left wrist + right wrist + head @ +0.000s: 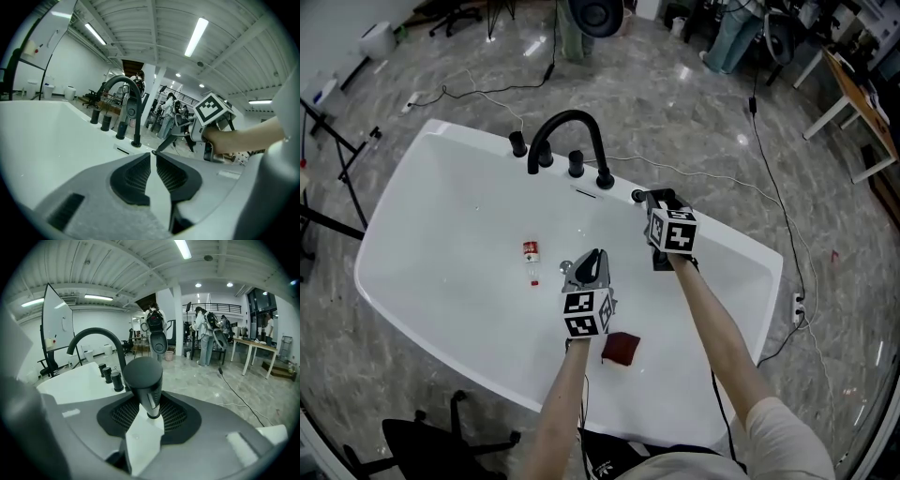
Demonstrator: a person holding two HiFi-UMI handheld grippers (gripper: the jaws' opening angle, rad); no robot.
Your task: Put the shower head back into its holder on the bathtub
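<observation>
My right gripper is shut on the black shower head over the far rim of the white bathtub. In the right gripper view the shower head stands upright between the pads of the right gripper. The left gripper view shows the shower head's thin lower end slanting down to the rim, just right of the faucet. A small black socket sits on the rim beside it. My left gripper hovers inside the tub, and its jaws are shut with nothing between them.
A black arched faucet with three knobs stands on the far rim. A small red-labelled bottle and a dark red cloth lie in the tub. Cables cross the floor behind, and people stand in the background.
</observation>
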